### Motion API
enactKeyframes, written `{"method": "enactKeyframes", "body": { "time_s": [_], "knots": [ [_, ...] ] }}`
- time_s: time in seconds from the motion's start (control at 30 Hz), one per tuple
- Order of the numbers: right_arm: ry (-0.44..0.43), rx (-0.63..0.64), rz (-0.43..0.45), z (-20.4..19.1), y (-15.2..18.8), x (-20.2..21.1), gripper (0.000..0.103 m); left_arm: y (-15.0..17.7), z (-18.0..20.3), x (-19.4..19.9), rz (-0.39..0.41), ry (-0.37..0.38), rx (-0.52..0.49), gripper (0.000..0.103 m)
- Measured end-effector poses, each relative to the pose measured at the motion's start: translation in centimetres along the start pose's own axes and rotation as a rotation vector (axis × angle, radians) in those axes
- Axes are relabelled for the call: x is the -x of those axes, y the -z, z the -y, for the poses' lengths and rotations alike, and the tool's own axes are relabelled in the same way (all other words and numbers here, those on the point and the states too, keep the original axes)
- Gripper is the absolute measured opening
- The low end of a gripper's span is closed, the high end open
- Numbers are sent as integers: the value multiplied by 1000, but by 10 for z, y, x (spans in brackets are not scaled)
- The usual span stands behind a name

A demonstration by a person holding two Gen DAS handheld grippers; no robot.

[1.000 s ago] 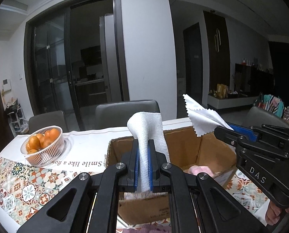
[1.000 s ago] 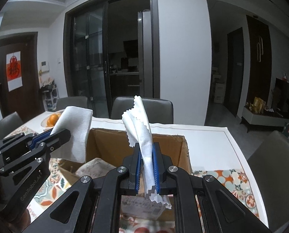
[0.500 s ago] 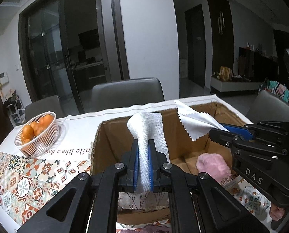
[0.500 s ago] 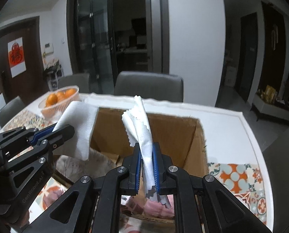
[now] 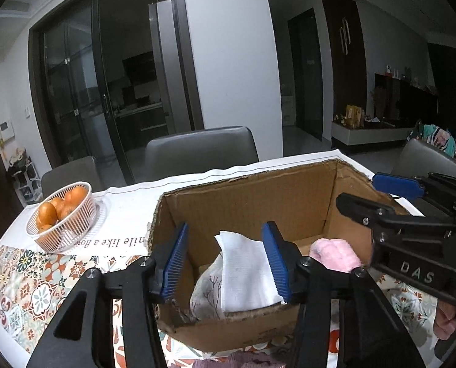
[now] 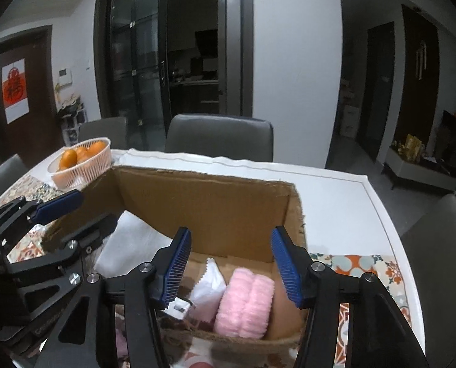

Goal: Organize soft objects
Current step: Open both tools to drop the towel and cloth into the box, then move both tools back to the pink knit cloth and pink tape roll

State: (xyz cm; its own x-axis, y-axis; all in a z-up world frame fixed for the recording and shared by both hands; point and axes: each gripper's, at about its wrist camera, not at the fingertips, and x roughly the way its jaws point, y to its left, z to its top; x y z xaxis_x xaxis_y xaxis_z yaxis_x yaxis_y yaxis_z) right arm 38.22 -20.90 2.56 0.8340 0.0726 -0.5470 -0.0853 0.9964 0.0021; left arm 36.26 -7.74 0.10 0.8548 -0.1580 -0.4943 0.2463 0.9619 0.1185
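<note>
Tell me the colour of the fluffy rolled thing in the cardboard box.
Pale pink. The fluffy roll shows best in the right wrist view, lying in the cardboard box.

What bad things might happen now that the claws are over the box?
The white cloth lies close to the opening left claw, so it might snag and lift out again. The two claws sit close together over the box; the right claw might bump the left or the rim when pulling away.

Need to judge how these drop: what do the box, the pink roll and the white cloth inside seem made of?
Box: corrugated cardboard, matte brown, ragged torn rim. Pink roll: fluffy plush or terry, ribbed pile. White cloth: thin woven or nonwoven fabric, faint grid texture, likely.
</note>
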Motion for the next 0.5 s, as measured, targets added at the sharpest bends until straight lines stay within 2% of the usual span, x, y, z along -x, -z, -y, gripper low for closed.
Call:
{"method": "enactKeyframes", "body": {
  "time_s": [0.37,0.5],
  "knots": [
    [45,-46,67,-7,-1,45,56,-6,-3,48,70,-3,20,54],
    [54,-55,90,-9,2,64,61,-6,-3,70,106,-12,17,58]
  ]
}}
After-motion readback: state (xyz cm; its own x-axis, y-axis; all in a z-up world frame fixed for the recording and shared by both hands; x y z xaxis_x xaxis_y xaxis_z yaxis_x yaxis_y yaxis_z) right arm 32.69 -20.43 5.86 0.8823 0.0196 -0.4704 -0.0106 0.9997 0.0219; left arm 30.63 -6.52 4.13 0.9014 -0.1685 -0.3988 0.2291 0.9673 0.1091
